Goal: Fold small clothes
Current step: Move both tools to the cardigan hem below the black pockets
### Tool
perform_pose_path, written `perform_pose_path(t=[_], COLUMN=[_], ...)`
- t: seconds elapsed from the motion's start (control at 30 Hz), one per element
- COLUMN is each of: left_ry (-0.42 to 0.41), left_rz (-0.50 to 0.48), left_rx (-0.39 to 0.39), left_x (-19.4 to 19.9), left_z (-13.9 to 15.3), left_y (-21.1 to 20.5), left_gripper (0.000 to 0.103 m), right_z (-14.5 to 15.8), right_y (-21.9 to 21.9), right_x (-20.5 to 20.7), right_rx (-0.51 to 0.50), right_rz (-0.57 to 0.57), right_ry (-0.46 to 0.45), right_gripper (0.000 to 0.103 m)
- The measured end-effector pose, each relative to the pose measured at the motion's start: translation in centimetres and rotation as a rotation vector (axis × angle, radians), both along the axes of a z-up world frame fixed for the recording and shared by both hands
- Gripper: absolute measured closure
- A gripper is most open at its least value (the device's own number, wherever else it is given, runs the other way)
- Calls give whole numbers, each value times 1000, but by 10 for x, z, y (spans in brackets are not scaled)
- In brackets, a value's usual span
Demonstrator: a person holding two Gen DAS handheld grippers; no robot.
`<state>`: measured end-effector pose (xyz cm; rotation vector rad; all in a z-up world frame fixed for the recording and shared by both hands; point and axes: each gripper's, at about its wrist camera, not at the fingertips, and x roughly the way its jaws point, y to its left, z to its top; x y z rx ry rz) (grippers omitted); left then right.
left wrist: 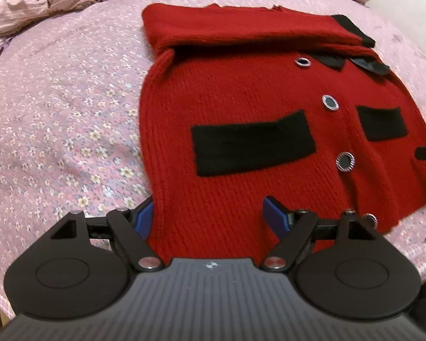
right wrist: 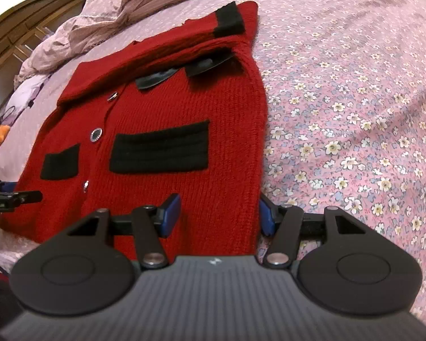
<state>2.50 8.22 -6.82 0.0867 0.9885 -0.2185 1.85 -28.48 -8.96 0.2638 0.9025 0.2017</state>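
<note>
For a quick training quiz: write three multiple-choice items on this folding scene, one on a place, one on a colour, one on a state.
1. Where does the red cardigan lie?
A. on the flowered bedspread
B. on a wooden floor
C. in a basket

2. What colour are the cardigan's pocket patches?
A. white
B. black
C. yellow

3. How do the left tongs stand?
A. shut on a button
B. out of view
C. open, straddling the cardigan's near hem corner

Key:
1 A, pink flowered cloth shows all around the knit.
2 B, both patches are black against the red.
3 C, the blue pads stand wide apart over the hem, pressing nothing.
</note>
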Motion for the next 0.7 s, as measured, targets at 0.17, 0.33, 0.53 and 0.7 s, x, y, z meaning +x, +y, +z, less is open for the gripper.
perform_pose_path(t=[0.17,0.33,0.53,0.7], left_ry=[32,40,27,19], left_rz=[3,-7,-14,-24], left_rx=[-4,4,-16,-19], left_x=[-3,-9,-17,-15], left_z=[4,7,7,3], left_y=[-1,-1,4,3], left_gripper=[21,21,21,21], right_z=[-1,0,0,-2], right_y=[-1,2,8,9], right_x=[1,1,-3,-5], right_rx=[-2,-16,-16,-2], right_rz=[16,72,159,171], right_ry=[0,13,27,19], right_gripper=[44,43,43,43])
